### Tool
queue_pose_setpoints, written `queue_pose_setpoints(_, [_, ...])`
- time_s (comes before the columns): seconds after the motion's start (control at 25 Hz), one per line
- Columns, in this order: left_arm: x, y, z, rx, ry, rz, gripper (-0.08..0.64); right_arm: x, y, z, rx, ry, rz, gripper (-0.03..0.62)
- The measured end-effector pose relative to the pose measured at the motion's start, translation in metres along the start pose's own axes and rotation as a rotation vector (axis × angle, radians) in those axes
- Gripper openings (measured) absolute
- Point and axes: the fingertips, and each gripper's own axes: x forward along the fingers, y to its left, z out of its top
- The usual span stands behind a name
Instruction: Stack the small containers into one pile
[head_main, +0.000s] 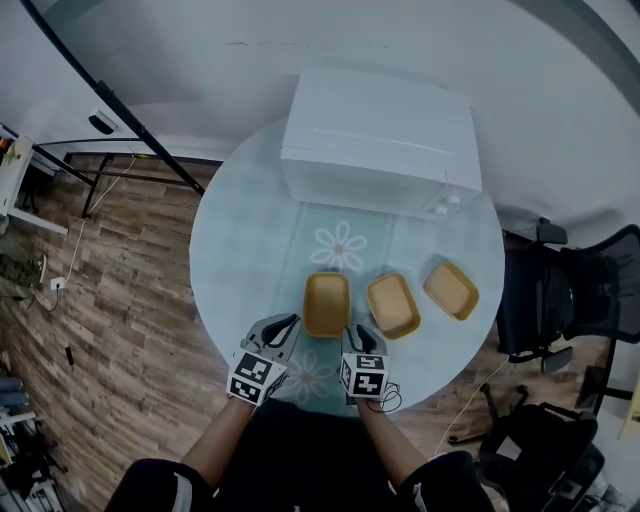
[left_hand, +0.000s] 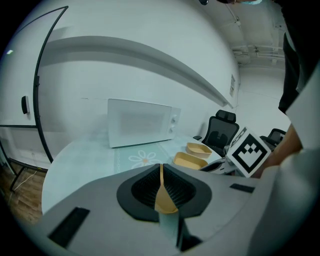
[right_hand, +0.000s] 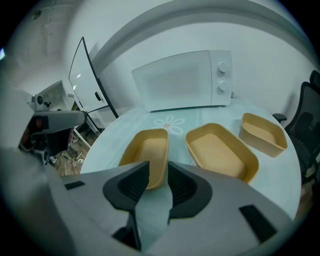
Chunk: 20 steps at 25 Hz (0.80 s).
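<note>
On the round table (head_main: 225, 250), before a white microwave (head_main: 380, 140), three tan containers sit in a row. My left gripper (head_main: 289, 324) pinches the leftmost container (head_main: 326, 304) by its rim; only the left gripper view shows that thin wall clamped. My right gripper (right_hand: 157, 176) is spread, with the same container's corner just ahead of its jaws.

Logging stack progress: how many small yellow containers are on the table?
3: left container, rim pinched by the left gripper; middle container beside it; right container farthest right. None seems hidden.
</note>
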Motion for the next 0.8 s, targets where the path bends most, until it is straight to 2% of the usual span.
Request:
queue_pose_setpoints(0.52, [-0.011, 0.025, -0.016, -0.049, 0.025, 0.05, 0.015, 0.04, -0.008, -0.017, 0.055, 0.113, -0.025, 0.12])
queue_pose_setpoints(0.72, [-0.012, 0.026, -0.017, -0.059, 0.033, 0.052, 0.015, 0.044, -0.011, -0.021, 0.054, 0.135, -0.038, 0.101])
queue_pose_setpoints(0.8, [-0.012, 0.026, -0.019, -0.055, 0.031, 0.053, 0.015, 0.045, -0.011, -0.021, 0.056, 0.139, -0.041, 0.074])
